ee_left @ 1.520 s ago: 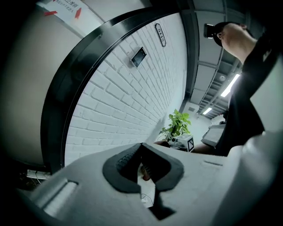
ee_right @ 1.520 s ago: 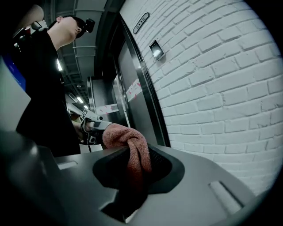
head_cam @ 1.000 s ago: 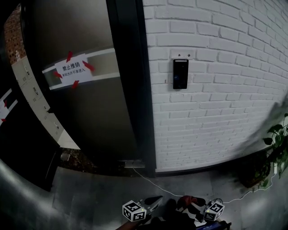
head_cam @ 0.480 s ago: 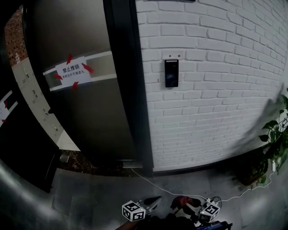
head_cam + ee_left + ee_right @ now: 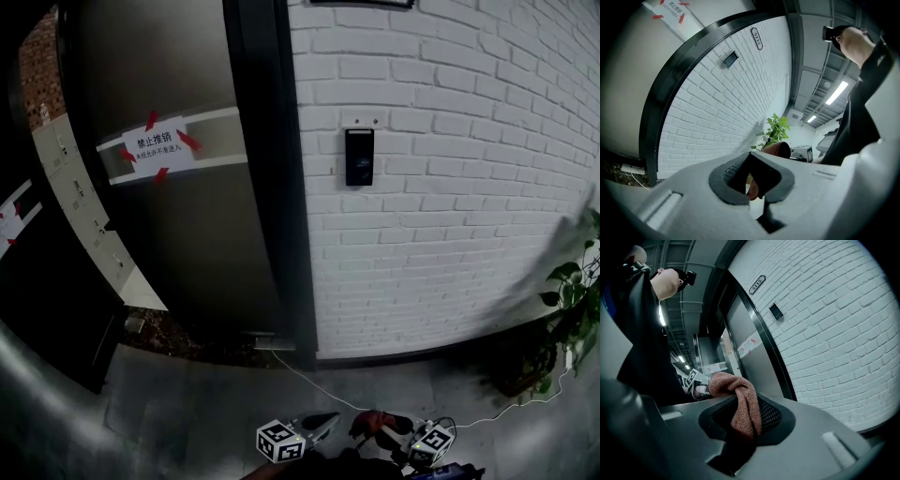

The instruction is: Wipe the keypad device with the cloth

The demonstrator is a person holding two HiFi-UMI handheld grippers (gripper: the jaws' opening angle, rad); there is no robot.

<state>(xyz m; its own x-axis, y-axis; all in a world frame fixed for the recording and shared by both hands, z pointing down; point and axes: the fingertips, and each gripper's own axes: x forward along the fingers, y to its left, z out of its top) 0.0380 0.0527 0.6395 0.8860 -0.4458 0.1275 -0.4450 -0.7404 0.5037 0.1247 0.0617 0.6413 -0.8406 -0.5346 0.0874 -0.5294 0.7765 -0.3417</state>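
Observation:
The keypad device [image 5: 359, 157] is a slim black panel mounted upright on the white brick wall, well above both grippers. It also shows small in the left gripper view [image 5: 730, 58] and the right gripper view [image 5: 776, 311]. My right gripper [image 5: 386, 427] is low at the bottom edge, shut on a reddish-brown cloth [image 5: 740, 404] that bunches out over its jaws. My left gripper [image 5: 323, 421] is beside it, jaws together and holding nothing. The cloth [image 5: 778, 149] peeks over the left gripper's jaws. Both grippers are far from the wall.
A dark metal door [image 5: 206, 244] with a taped paper sign [image 5: 157, 148] stands left of the wall. A white cable [image 5: 319, 384] runs across the grey floor. A potted plant [image 5: 572, 309] is at the right. A number plate [image 5: 757, 284] hangs above the keypad.
The head view has shifted a little, so the keypad sits slightly further left. The right gripper with the cloth has drifted slightly left and lower. Both grippers stay low.

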